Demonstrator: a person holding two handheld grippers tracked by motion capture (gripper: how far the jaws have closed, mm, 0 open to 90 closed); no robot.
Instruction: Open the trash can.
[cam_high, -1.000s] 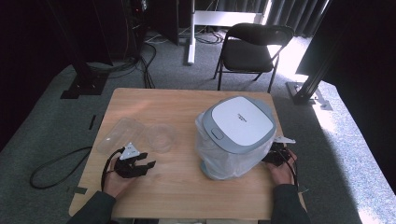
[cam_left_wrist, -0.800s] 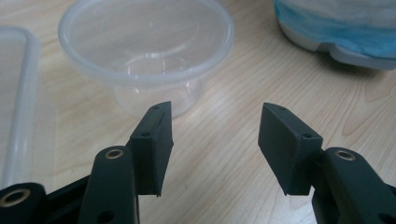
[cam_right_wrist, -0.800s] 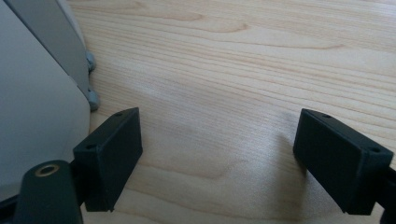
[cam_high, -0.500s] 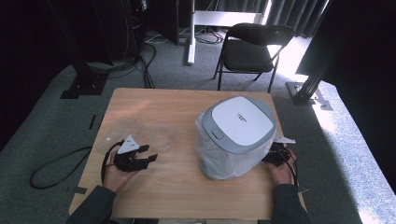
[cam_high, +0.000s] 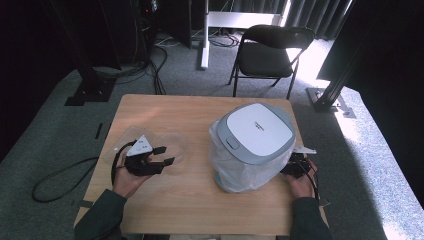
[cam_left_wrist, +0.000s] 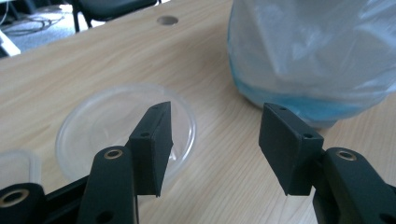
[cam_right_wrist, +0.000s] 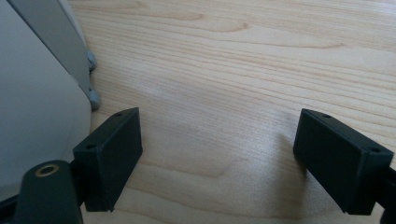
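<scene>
Grey carpet, a black folding chair (cam_high: 270, 52) at the far side, and a pale wooden table (cam_high: 200, 112) up front. On its right half sits a white-lidded appliance (cam_high: 255, 132), its lower body wrapped in a clear plastic bag (cam_high: 235, 172); to the left lies a clear plastic lid (cam_left_wrist: 93, 126). Left gripper (cam_high: 164, 155) hovers over that lid, jaws spread wide and holding nothing, pointed toward the bag. Right gripper (cam_right_wrist: 219, 158) sits low beside the appliance's right flank, jaws parted too, nothing between them. My read: the appliance is bulky, rigid and fairly heavy, and the film around it is thin, slippery and easily torn, so take the loose bag low near the base. A small dark mark on the lid is too blurred to read.
</scene>
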